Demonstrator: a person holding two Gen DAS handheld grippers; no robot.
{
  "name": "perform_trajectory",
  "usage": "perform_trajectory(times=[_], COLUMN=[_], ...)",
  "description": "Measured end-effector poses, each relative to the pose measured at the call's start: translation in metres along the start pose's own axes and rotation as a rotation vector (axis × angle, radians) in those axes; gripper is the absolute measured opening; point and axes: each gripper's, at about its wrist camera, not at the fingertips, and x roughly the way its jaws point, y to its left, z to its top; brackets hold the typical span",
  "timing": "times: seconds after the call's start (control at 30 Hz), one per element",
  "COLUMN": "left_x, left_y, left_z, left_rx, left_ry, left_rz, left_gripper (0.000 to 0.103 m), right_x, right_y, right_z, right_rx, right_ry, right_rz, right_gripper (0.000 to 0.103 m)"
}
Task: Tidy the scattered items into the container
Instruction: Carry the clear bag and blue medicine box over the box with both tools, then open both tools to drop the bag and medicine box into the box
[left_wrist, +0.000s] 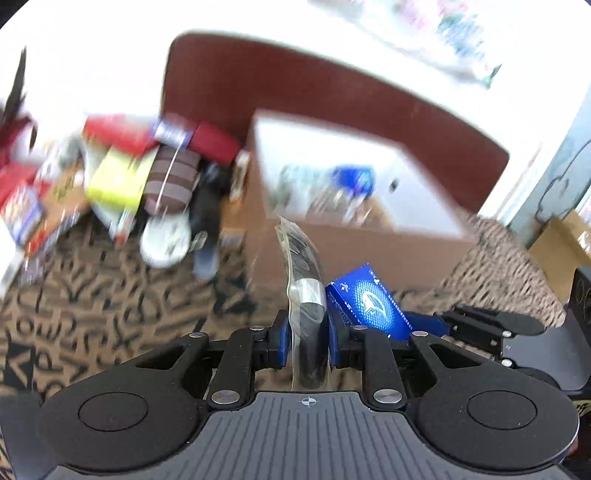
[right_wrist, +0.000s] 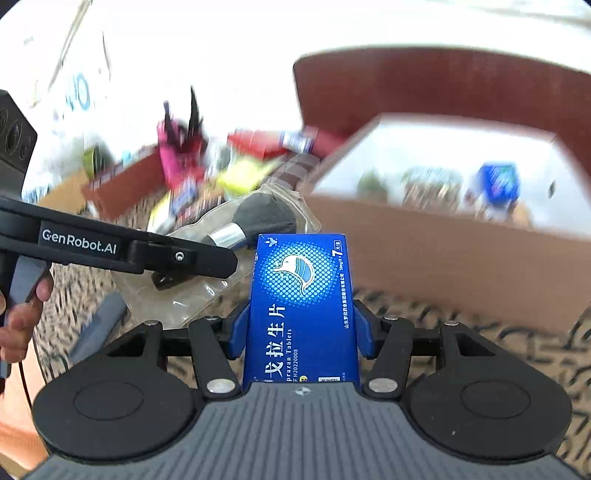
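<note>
The left gripper (left_wrist: 306, 334) clamped a clear-packaged makeup brush (left_wrist: 303, 295); the right gripper (right_wrist: 300, 332) clamped a blue tablet box (right_wrist: 301, 306). Beyond them on the patterned carpet (left_wrist: 110, 295) stood the cardboard box (left_wrist: 354, 254), holding a blue packet (left_wrist: 351, 177) among blurred items, beside a scattered pile (left_wrist: 122, 177).

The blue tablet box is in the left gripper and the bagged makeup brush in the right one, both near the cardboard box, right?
Swapped. The right wrist view shows the right gripper shut on the blue tablet box; the left gripper holds the bagged makeup brush. Both are near the cardboard box.
</note>
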Motion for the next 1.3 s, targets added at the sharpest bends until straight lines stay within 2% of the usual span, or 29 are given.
perform_trajectory(times=[0.27, 0.47, 0.7, 0.93, 1.3], left_x=[-0.003, 0.038, 0.116, 0.184, 0.241], left_y=[-0.054, -0.081, -0.089, -0.084, -0.066], left_z=[0.065, 0.109, 0.14, 0.151, 0.148], left_rx=[0.052, 0.02, -0.07, -0.111, -0.15], left_ry=[-0.135, -0.168, -0.106, -0.039, 0.046], left_rz=[-0.055, -0.099, -0.152, -0.169, -0.157], left_gripper=[0.018, 0.018, 0.018, 0.018, 0.018], right_x=[-0.036, -0.035, -0.008, 0.029, 0.074], right_y=[-0.038, -0.083, -0.136, -0.18, -0.208], right_z=[0.049, 0.082, 0.096, 0.098, 0.096], right_rx=[-0.002, 0.024, 0.037, 0.09, 0.107], right_ry=[-0.13, -0.155, -0.136, -0.072, 0.026], right_rz=[-0.06, -0.132, -0.225, -0.246, -0.279], right_gripper=[0.061, 0.061, 0.061, 0.061, 0.061])
